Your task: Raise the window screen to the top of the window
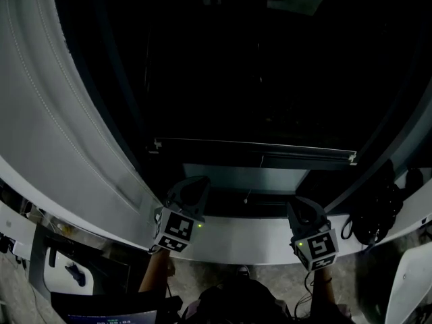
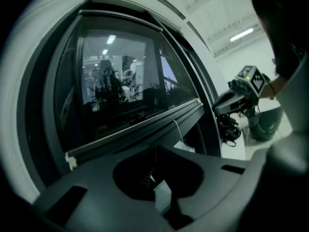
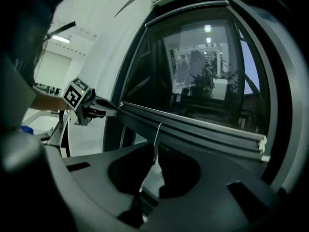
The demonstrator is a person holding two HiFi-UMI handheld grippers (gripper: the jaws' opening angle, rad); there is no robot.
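The left gripper (image 1: 194,185) sits at lower centre-left of the head view, jaws drawn together on nothing, tips aimed up at the window; the right gripper (image 1: 301,205) sits at lower centre-right, its jaws likewise closed and empty; both hover over the pale sill (image 1: 243,243), well apart from each other.

Just above them the screen bar (image 1: 253,148) runs level across the middle of the head view, low in the window and near the sill; neither gripper touches it; the left one is below its left end, the right one below its right end. A thin pull cord (image 1: 248,196) hangs from the bar's middle, between the two grippers; in the right gripper view it lines up with the jaw tips, though the head view shows it off to that gripper's left.

Above the bar the dark glass (image 1: 256,66) fills the upper frame, open all the way up; the white curved frame (image 1: 61,147) bounds it at left; a dark cable bundle (image 1: 371,211) lies on the sill at far right.
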